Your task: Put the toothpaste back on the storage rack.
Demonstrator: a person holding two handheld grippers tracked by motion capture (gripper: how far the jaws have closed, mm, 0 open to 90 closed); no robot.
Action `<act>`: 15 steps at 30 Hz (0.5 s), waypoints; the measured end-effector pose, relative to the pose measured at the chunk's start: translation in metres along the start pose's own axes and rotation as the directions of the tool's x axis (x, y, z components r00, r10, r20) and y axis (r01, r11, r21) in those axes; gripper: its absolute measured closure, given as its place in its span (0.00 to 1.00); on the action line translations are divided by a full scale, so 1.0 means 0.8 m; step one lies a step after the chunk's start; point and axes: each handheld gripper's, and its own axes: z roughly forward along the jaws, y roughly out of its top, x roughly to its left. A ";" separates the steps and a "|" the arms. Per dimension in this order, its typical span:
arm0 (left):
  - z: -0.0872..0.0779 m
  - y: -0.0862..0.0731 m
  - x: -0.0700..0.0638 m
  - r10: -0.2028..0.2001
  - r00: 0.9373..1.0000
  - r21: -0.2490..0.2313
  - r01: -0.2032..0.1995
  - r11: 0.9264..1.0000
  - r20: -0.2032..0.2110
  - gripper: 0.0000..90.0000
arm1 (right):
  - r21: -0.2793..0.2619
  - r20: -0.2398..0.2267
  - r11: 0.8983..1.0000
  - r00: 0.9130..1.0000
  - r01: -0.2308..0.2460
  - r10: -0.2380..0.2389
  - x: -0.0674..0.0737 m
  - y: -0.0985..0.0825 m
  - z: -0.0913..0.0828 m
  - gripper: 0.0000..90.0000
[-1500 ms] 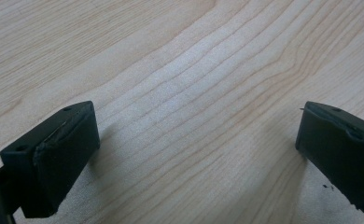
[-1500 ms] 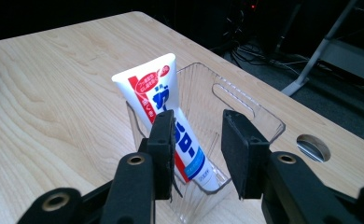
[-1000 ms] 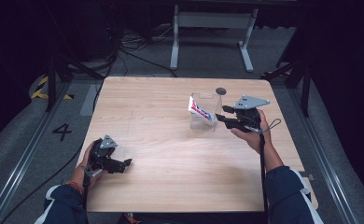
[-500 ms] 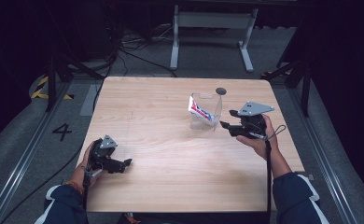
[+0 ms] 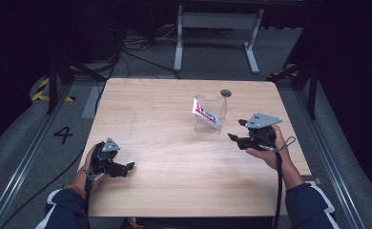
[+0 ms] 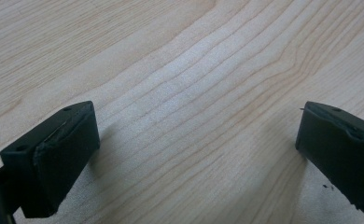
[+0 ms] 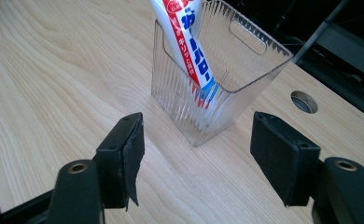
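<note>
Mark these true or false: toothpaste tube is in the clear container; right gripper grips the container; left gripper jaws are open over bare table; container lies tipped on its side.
1. The toothpaste tube stands inside the clear ribbed container. True.
2. The right gripper grips the container. False: its jaws have just been opening, apart from it, nothing between them.
3. The left gripper has open jaws over the bare wooden table. True.
4. The container lies on its side. False: it stands upright.
</note>
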 end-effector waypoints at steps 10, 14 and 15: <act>0.000 0.000 0.000 -0.001 1.000 0.001 0.001 1.000 0.001 0.00 | 0.034 0.001 0.999 1.000 0.021 -0.021 0.006 -0.015 -0.004 0.33; 0.000 0.000 0.001 0.006 1.000 -0.001 -0.006 1.000 -0.003 0.00 | 0.048 0.001 0.999 1.000 0.024 -0.024 0.008 -0.023 -0.006 0.30; 0.000 0.000 -0.001 -0.013 1.000 0.005 0.013 1.000 0.006 0.00 | 0.051 0.005 0.998 1.000 0.022 -0.023 0.009 -0.025 -0.006 0.30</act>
